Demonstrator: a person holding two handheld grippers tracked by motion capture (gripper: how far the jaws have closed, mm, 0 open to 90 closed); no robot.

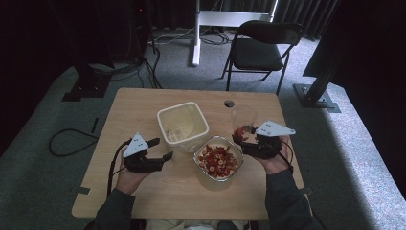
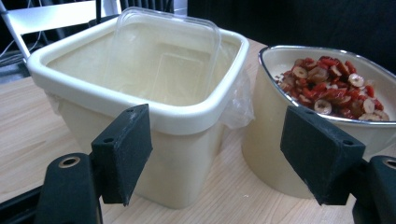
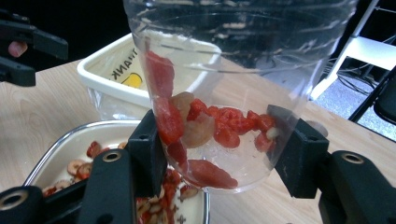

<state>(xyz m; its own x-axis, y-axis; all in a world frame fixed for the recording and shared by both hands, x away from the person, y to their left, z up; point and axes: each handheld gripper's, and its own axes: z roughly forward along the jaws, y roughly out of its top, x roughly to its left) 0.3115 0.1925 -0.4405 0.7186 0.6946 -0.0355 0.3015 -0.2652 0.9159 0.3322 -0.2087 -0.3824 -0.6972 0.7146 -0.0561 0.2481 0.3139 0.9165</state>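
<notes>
On the table, right tongs (image 3: 219,154) grip one cup (image 3: 233,84) beside one bowl (image 1: 201,168) and one tub (image 1: 165,136); left tongs (image 2: 224,158) gape empty.

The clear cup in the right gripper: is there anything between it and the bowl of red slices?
Nothing visible. The right gripper holds the clear cup by its base, directly beside the bowl. The cream tub stands off to the side, behind the bowl.
</notes>
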